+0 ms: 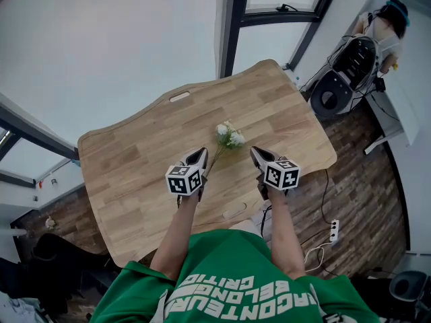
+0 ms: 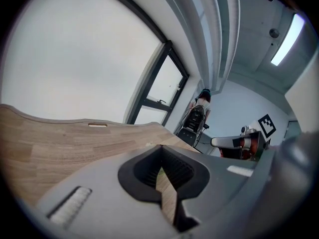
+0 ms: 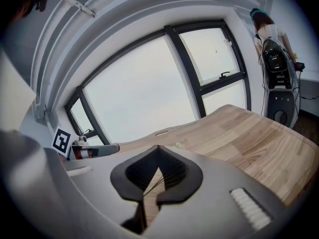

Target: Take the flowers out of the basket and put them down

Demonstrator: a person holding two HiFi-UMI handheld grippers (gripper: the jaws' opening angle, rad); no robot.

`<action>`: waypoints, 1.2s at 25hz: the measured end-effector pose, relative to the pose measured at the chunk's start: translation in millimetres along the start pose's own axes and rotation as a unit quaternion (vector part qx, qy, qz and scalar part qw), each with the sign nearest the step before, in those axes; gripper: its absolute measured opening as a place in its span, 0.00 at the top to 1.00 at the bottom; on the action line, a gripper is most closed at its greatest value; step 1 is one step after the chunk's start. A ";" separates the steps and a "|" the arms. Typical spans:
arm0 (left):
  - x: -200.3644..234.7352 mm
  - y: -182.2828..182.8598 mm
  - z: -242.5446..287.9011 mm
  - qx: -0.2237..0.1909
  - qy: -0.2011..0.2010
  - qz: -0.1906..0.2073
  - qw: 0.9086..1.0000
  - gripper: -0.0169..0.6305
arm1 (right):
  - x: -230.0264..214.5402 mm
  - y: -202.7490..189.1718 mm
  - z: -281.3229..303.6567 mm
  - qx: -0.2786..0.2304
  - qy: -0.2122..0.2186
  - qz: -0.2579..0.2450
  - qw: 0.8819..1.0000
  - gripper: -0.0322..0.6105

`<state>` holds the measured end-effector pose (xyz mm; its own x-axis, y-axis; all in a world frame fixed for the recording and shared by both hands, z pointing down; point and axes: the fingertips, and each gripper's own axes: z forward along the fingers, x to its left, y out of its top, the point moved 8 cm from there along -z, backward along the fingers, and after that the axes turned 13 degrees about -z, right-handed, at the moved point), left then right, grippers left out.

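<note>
A small bunch of white flowers [image 1: 229, 135] lies on the wooden table [image 1: 135, 160], its thin stem running down-left toward my left gripper [image 1: 200, 155]. That gripper is shut, its tip right beside the stem, with nothing clearly pinched between its pads. My right gripper [image 1: 254, 153] hovers just right of the blooms, apart from them, and is also shut. In the left gripper view the shut left gripper [image 2: 167, 183] shows only table through the gap behind its tips. In the right gripper view the right gripper [image 3: 149, 188] shows thin stems through that gap and a bloom [image 3: 178, 145] beyond. No basket is in view.
The table has a cable slot [image 1: 180, 97] near its far edge and a curved front edge by my body. A person [image 1: 385, 20] stands by a black chair [image 1: 347, 73] at the far right. A power strip [image 1: 335, 231] and cables lie on the floor, right.
</note>
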<state>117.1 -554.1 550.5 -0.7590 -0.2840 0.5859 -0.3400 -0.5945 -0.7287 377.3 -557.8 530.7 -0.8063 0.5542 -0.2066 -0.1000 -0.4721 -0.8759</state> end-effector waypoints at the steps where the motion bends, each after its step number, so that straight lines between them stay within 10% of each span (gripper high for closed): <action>1: 0.2 0.3 -2.2 -0.002 0.000 0.000 1.000 0.95 | 1.2 0.4 -0.5 -0.001 0.000 -0.001 1.000 0.94; 30: -0.4 -2.7 -31.1 -0.017 -0.011 -0.016 1.000 0.95 | 19.6 -7.4 -6.6 0.009 0.002 -0.014 1.000 0.94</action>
<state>101.1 -529.0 541.1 -0.7354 -0.2821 0.6161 -0.3822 -0.5782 -0.7209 366.1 -539.0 530.2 -0.8014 0.5691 -0.1843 -0.1320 -0.4687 -0.8734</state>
